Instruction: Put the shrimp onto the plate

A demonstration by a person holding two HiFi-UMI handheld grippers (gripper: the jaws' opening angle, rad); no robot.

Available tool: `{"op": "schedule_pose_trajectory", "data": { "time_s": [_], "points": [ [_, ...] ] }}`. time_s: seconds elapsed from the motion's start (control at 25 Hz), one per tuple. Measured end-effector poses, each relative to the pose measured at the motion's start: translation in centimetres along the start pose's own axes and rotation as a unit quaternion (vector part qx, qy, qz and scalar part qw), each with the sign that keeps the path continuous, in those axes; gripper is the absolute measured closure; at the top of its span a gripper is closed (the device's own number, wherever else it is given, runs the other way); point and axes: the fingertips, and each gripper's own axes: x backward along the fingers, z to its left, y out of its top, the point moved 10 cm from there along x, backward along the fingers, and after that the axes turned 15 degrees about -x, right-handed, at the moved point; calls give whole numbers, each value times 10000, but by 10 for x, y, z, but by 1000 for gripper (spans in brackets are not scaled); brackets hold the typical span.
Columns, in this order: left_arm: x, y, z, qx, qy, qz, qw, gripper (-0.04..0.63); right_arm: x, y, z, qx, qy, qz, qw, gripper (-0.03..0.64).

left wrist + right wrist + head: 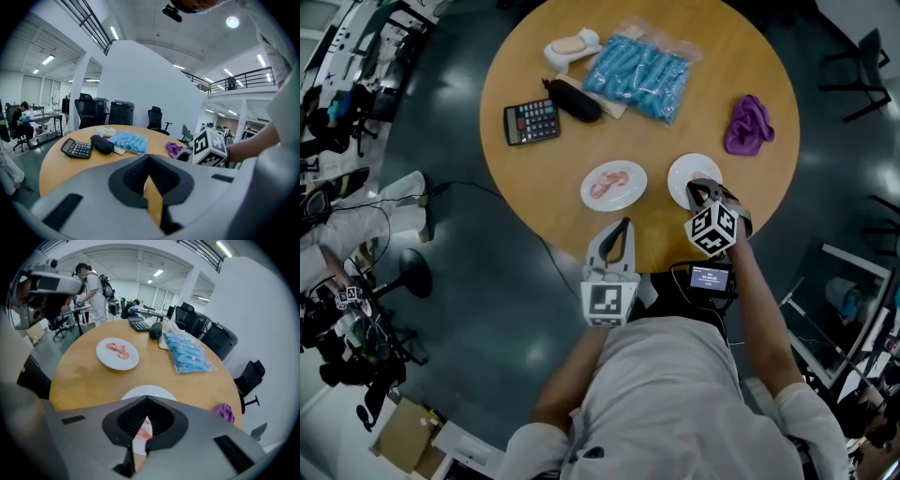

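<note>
The right gripper (702,188) holds its jaws closed above the small round white plate (146,391); a pink shrimp (145,431) seemingly lies there. The left gripper (624,225) has its jaws closed, empty.

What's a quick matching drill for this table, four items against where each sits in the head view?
Items:
1. calculator
2. purple cloth
3. blue packet
4. plate with shrimp

Places:
A. right side of the table
B. just ahead of the left gripper
C. left side
D. far side, centre

Pairs: 1-C, 2-A, 3-D, 4-B
</note>
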Motion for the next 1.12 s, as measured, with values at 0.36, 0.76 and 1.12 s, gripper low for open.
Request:
{"op": "schedule_pose_trajectory", "data": {
  "time_s": [0.36, 0.76, 1.12],
  "points": [
    [8, -12, 21, 77, 180, 27, 9998, 588, -26, 58, 65, 118, 785, -311, 9964, 601],
    [16, -30, 37, 183, 222, 86, 9995, 588, -73, 98, 76, 924, 1018, 9, 9905, 601],
    [16, -31, 42, 322, 244, 86, 9991, 588, -101, 110, 85, 1502, 1355, 563, 9777, 551]
  ]
}}
